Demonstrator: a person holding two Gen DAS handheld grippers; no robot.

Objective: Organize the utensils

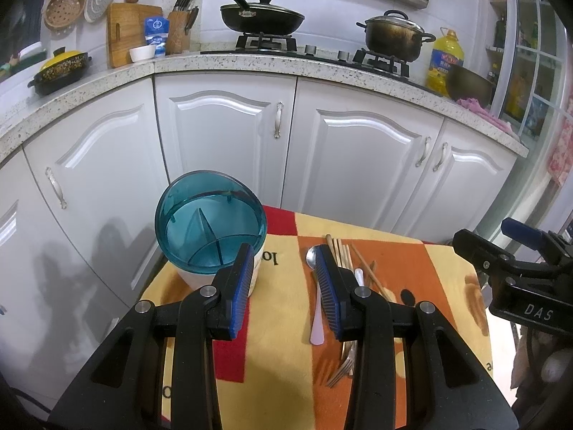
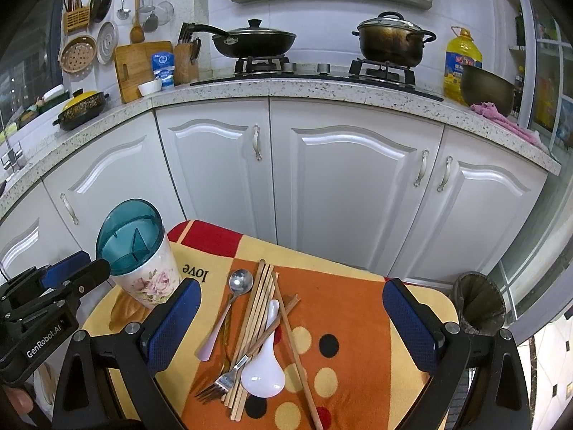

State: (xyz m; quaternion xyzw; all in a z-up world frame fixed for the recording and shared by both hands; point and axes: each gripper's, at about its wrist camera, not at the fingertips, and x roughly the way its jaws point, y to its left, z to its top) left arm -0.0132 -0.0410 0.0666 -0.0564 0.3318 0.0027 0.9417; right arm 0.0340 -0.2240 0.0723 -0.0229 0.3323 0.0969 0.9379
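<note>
A utensil holder (image 2: 143, 265) with a teal divided top and floral white body stands at the far left of a small cloth-covered table (image 2: 358, 308); it also shows in the left wrist view (image 1: 211, 229). A pile of utensils lies mid-table: a metal spoon with a pale handle (image 2: 229, 304), wooden chopsticks (image 2: 258, 322), a white ceramic spoon (image 2: 265, 369) and forks (image 2: 218, 383). My right gripper (image 2: 290, 308) is open above the pile. My left gripper (image 1: 283, 276) is open, between the holder and the spoon (image 1: 315, 286). Both are empty.
White cabinet doors (image 2: 343, 186) stand right behind the table. The counter above holds a stove with a black pan (image 2: 254, 43) and a pot (image 2: 390, 41), an oil bottle (image 2: 462, 61) and a knife block. A dark ribbed funnel-like object (image 2: 480, 308) sits off the table's right edge.
</note>
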